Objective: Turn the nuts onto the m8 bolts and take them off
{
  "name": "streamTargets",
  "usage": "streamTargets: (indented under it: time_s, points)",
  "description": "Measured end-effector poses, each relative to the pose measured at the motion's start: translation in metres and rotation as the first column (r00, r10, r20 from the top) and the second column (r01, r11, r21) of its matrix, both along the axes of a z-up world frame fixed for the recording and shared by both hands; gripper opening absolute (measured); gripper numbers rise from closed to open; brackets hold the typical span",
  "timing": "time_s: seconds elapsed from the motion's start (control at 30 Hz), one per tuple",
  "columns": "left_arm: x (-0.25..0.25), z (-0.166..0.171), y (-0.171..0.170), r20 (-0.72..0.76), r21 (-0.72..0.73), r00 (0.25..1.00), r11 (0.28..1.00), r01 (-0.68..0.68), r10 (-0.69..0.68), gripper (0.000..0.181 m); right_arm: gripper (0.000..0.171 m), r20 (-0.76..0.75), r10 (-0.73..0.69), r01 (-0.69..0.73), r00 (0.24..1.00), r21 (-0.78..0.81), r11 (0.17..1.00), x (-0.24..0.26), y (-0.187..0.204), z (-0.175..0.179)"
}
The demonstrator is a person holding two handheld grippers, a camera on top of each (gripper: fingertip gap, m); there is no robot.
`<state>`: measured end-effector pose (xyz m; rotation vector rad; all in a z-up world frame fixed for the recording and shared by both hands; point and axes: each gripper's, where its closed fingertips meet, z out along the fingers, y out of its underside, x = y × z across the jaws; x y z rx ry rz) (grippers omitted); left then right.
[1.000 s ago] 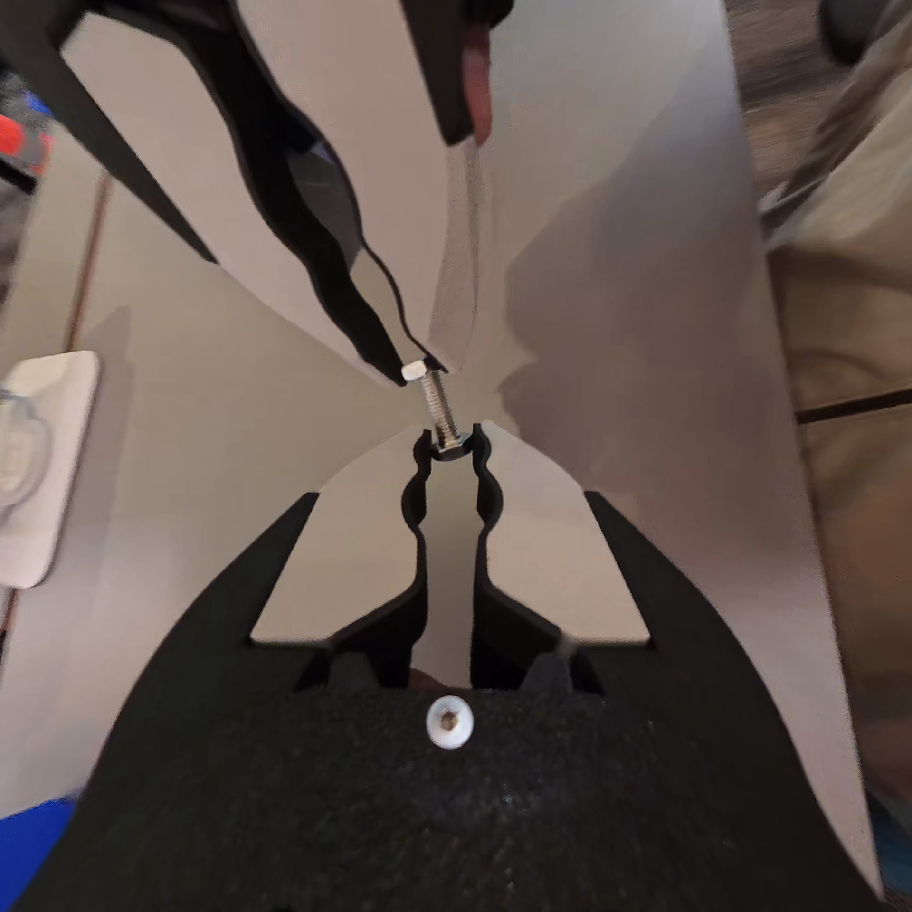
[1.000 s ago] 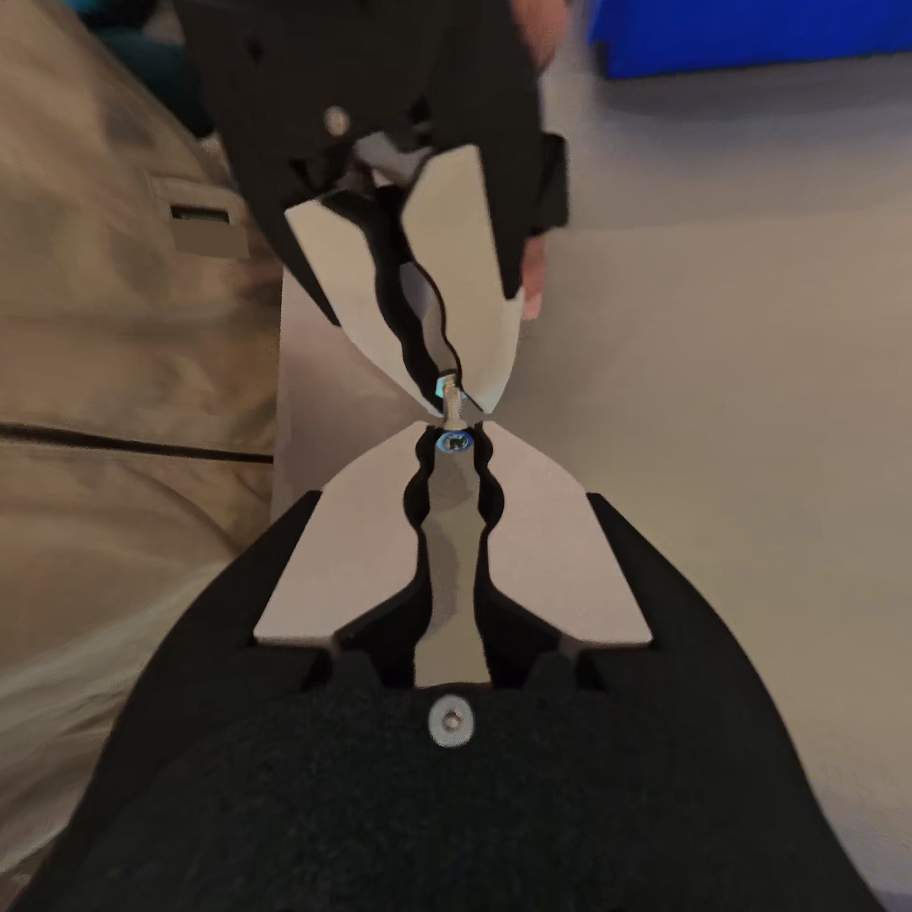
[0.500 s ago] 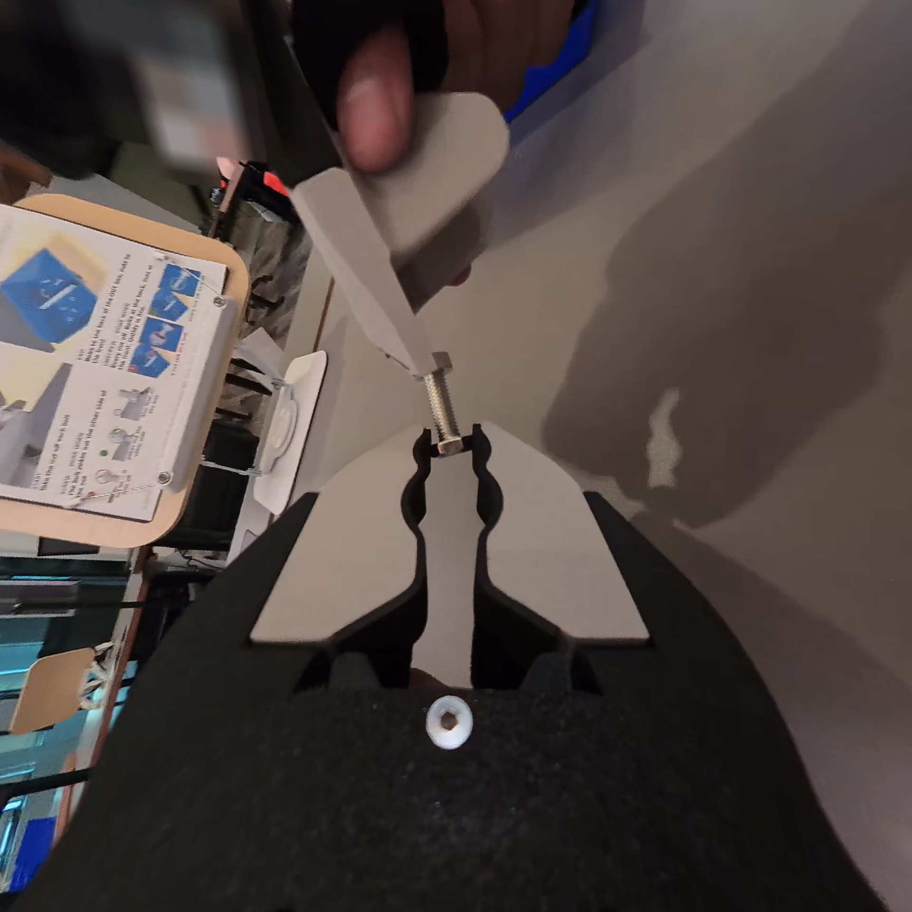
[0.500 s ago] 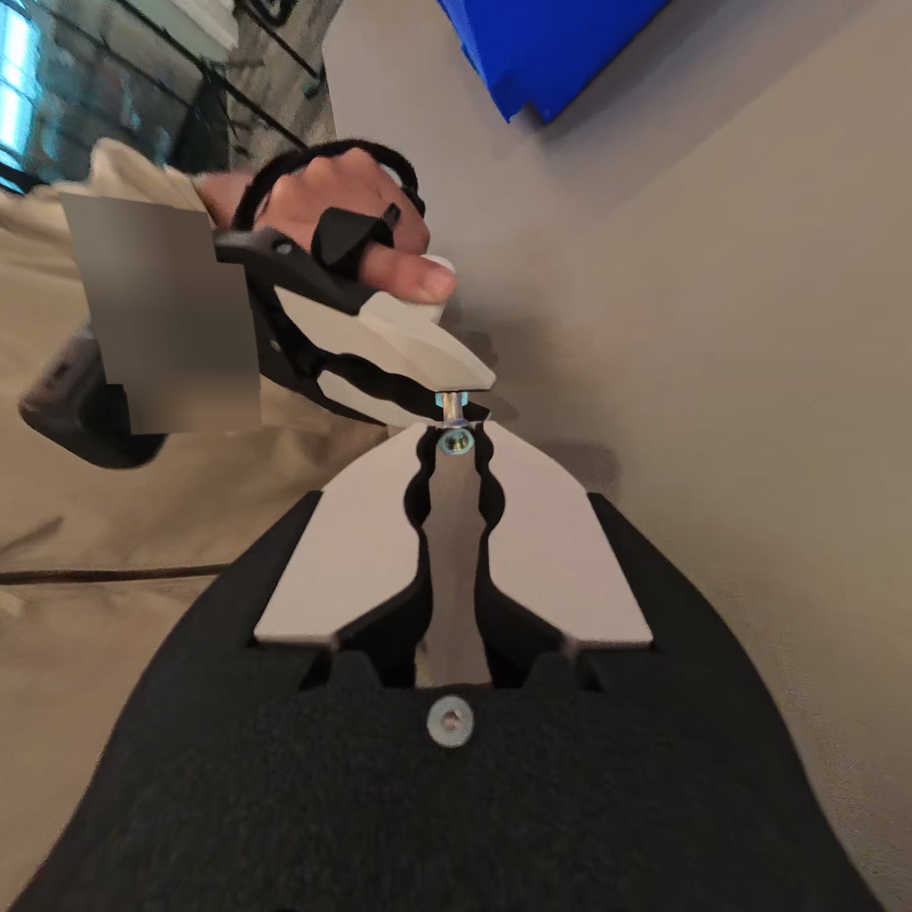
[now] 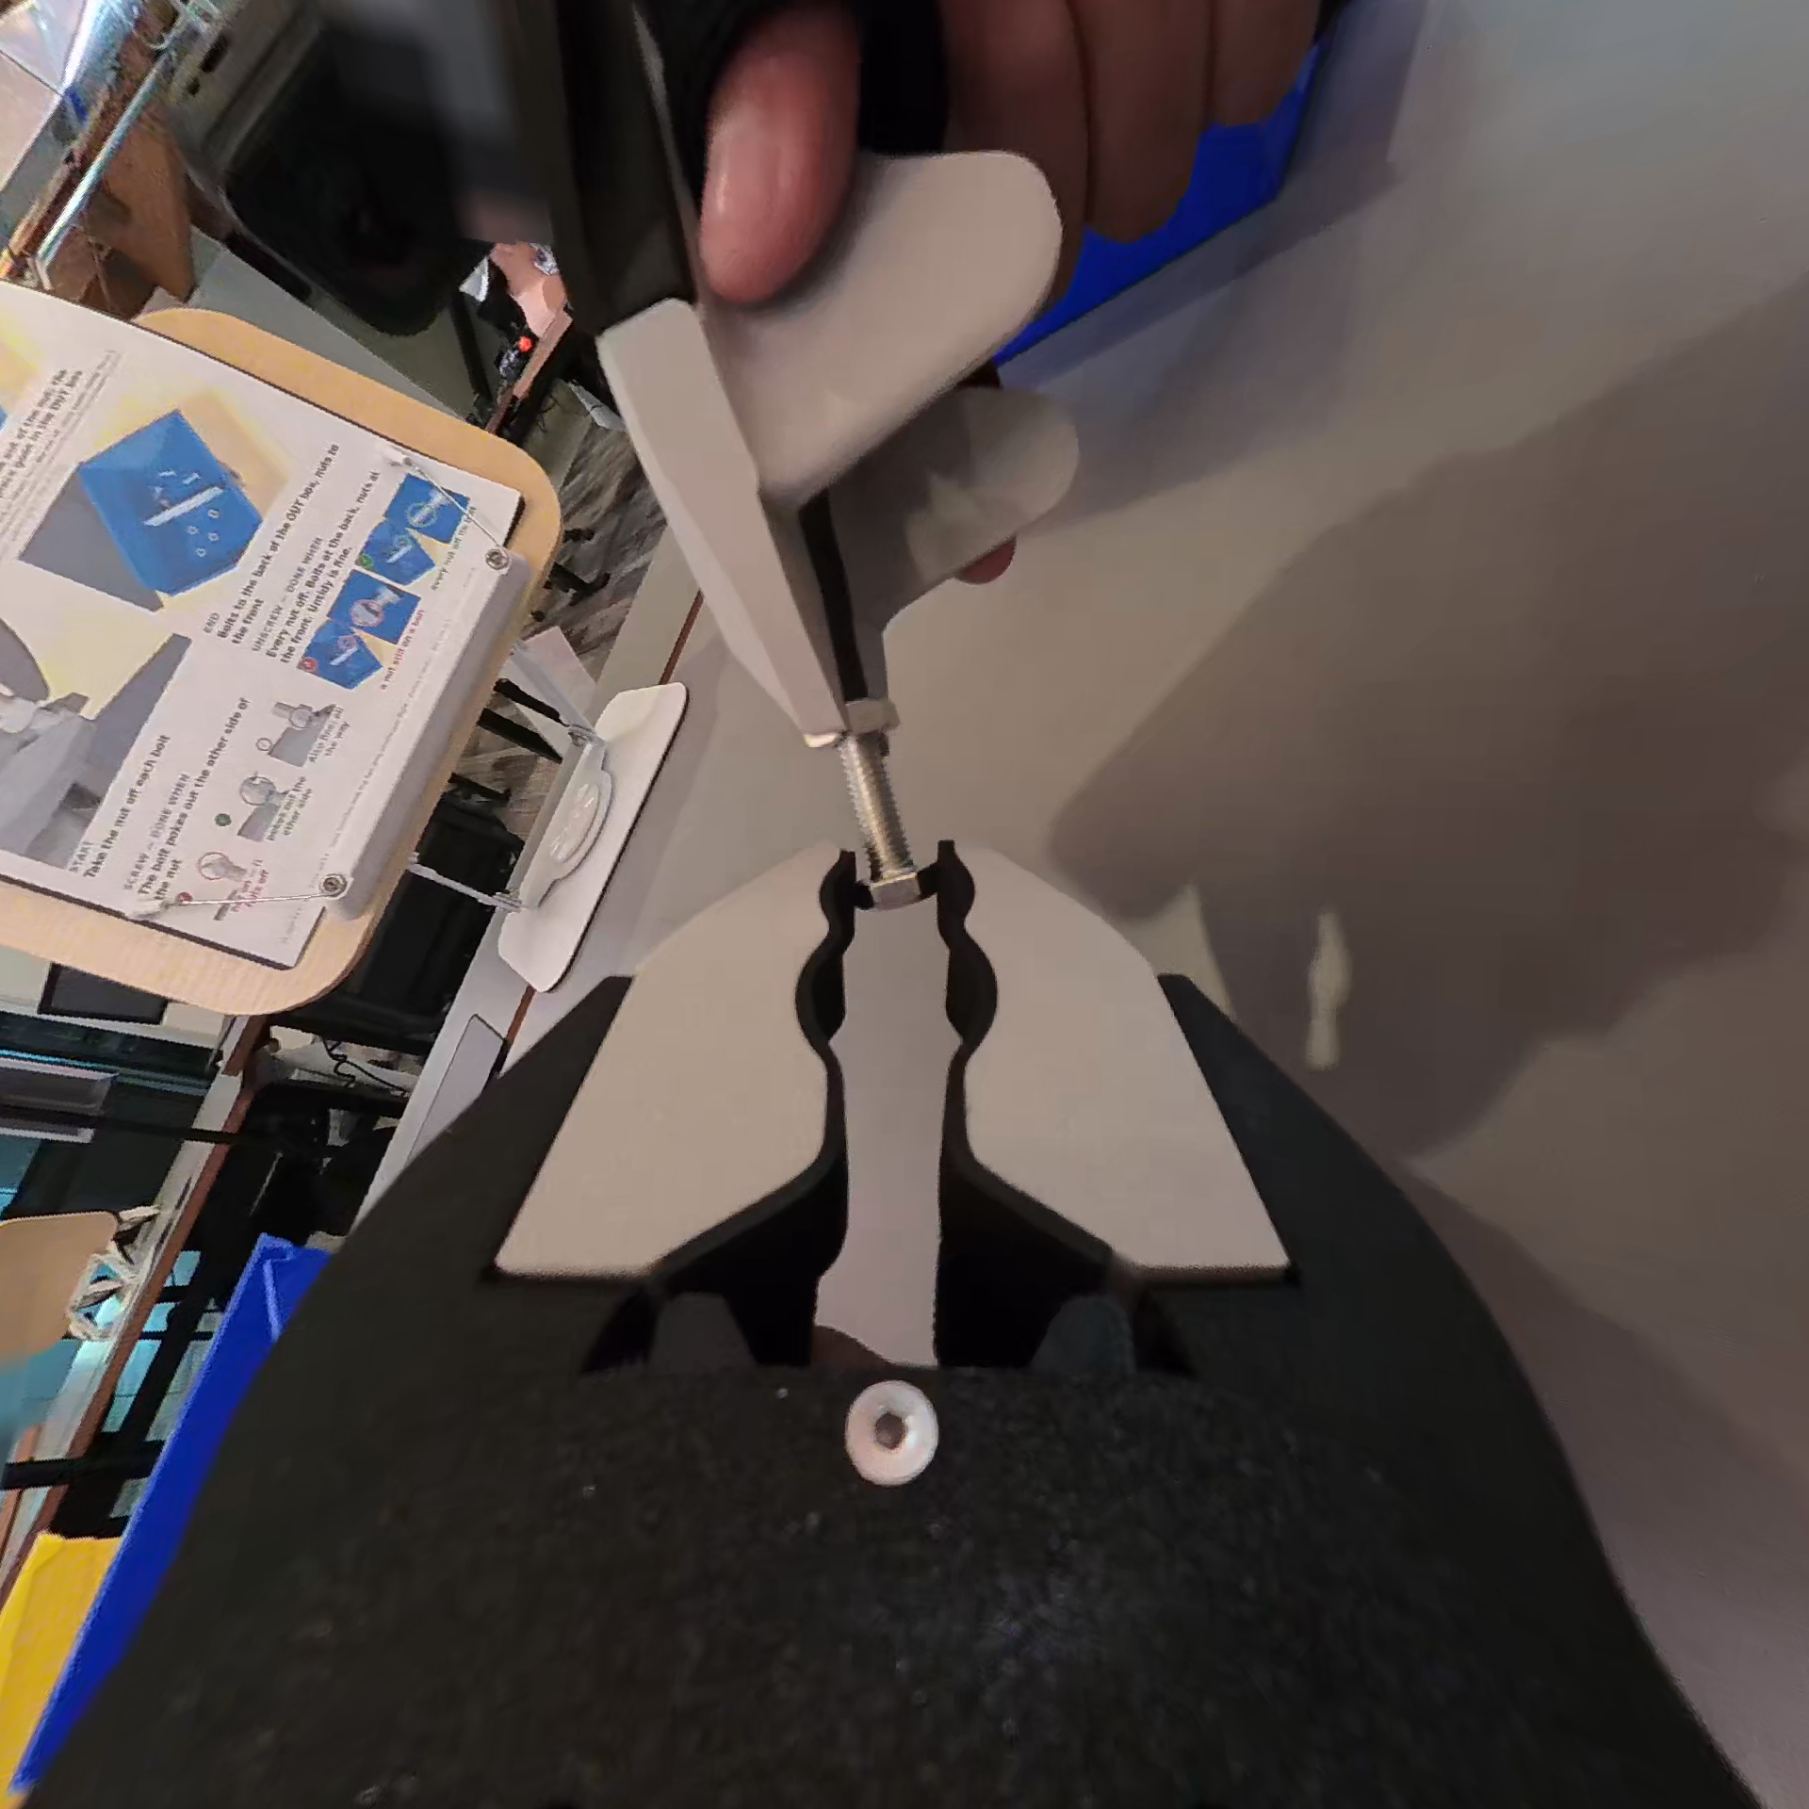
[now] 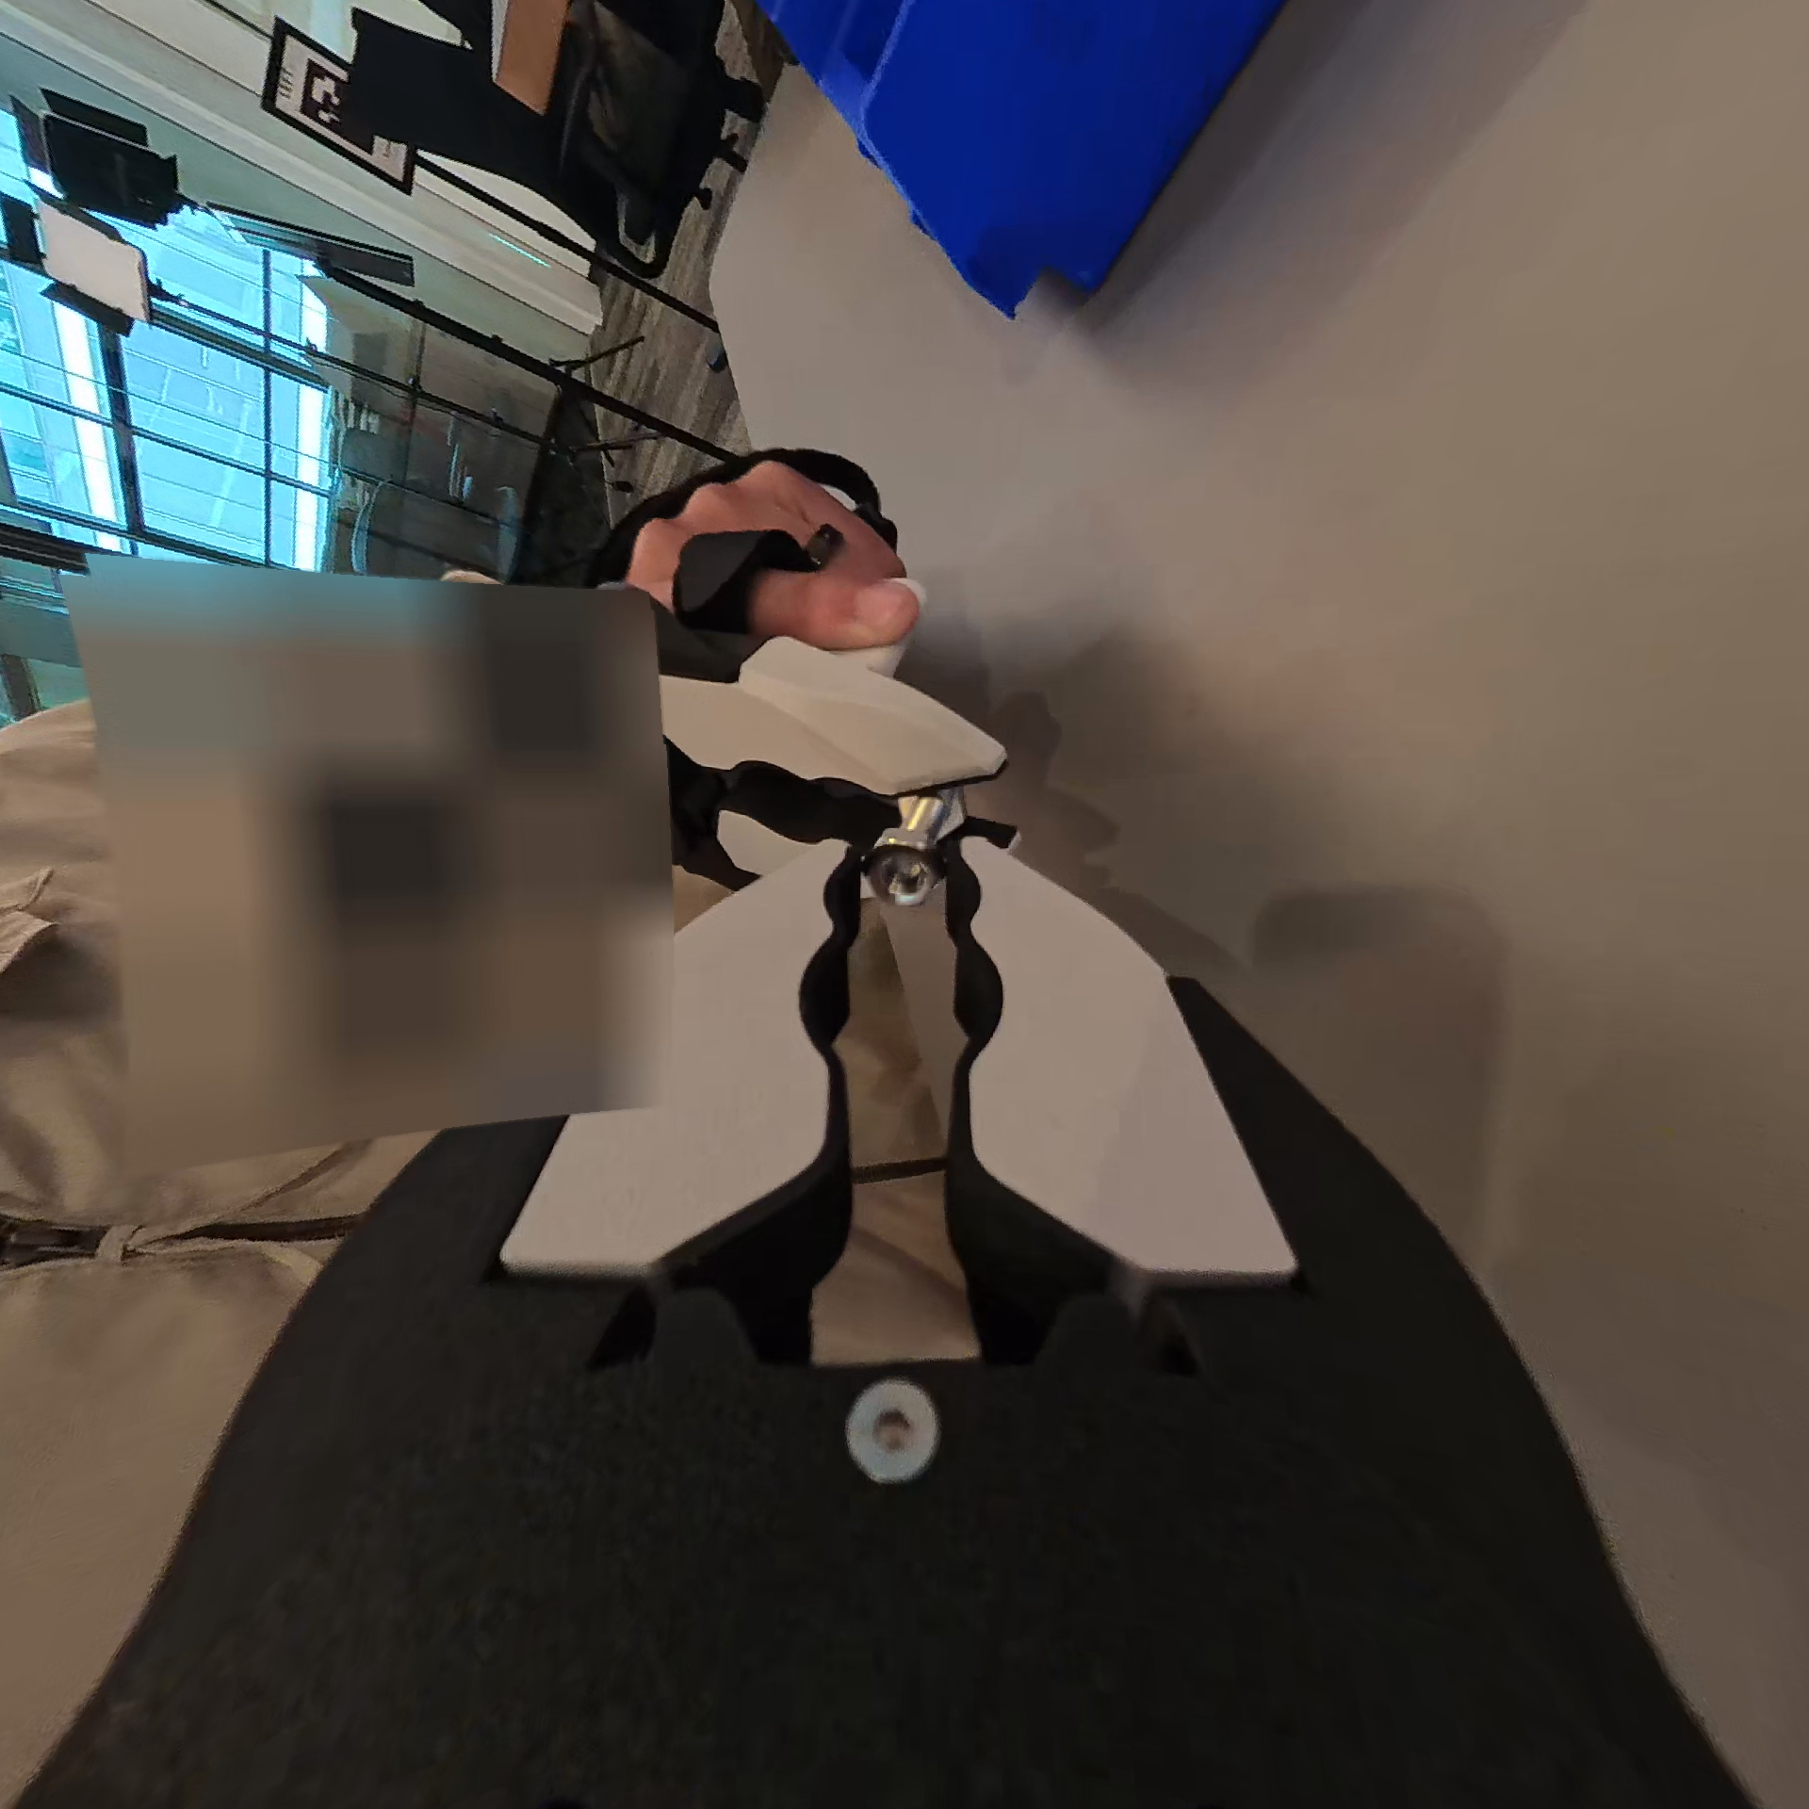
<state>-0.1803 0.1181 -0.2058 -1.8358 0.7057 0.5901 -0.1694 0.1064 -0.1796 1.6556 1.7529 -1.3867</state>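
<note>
Between gripper tips: bolt point(image 5: 878, 803) ends hidden, nut indistinct.

1. The left wrist view looks close along its fingers at the bolt point(image 5: 884, 817).
2. The right wrist view faces it from the opposite end.
3. Both share the bolt and the table point(image 5: 1468, 636).

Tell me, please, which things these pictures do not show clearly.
- Left wrist view: bolt tip, hidden inside the nut between the left gripper fingers.
- Right wrist view: nut, mostly hidden behind the bolt head in the right gripper.
- Right wrist view: blue bin, cut off by the top edge.
</note>
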Motion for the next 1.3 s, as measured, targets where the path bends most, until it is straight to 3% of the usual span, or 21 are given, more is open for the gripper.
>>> streamTargets:
  time_s: [0.27,0.47,0.63,0.73,0.8,0.87,0.97,1.1,1.3]
  points:
    - [-0.004,0.013,0.000,0.136,0.062,0.991,0.998,-0.009,0.001,0.016,0.022,-0.059,0.011,-0.014,0.998,-0.040,0.999,-0.006,-0.002,0.013]
    - [-0.004,0.025,-0.002,0.325,0.116,0.945,0.993,-0.001,-0.037,0.016,0.027,-0.255,-0.023,0.026,0.967,0.006,1.000,-0.016,0.016,0.033]
    - [-0.007,0.034,0.003,0.650,0.161,0.736,0.981,0.109,-0.189,0.016,0.027,-0.579,0.041,0.101,0.814,0.211,0.972,-0.015,0.029,0.047]
    - [-0.016,0.044,0.006,0.767,0.210,0.587,0.965,0.154,-0.260,0.016,0.026,-0.604,-0.051,0.219,0.795,0.207,0.954,-0.024,0.034,0.037]
    - [-0.019,0.045,0.007,0.774,0.226,0.565,0.958,0.174,-0.285,0.016,0.018,-0.623,-0.110,0.249,0.774,0.139,0.959,-0.028,0.027,0.034]
    - [-0.021,0.043,0.006,0.777,0.238,0.554,0.954,0.181,-0.299,0.016,0.000,-0.682,-0.194,0.300,0.706,0.040,0.953,-0.031,0.024,0.044]
    - [-0.019,0.042,0.006,0.797,0.262,0.509,0.945,0.196,-0.326,0.016,0.000,-0.720,-0.239,0.354,0.652,0.011,0.935,-0.031,0.025,0.047]
    - [-0.015,0.043,0.007,0.802,0.269,0.488,0.938,0.219,-0.344,0.016,0.000,-0.688,-0.216,0.351,0.693,0.060,0.934,-0.034,0.024,0.034]
    - [-0.006,0.041,0.010,0.799,0.260,0.491,0.935,0.240,-0.348,0.016,0.000,-0.692,-0.205,0.310,0.692,0.028,0.950,-0.030,0.019,0.041]
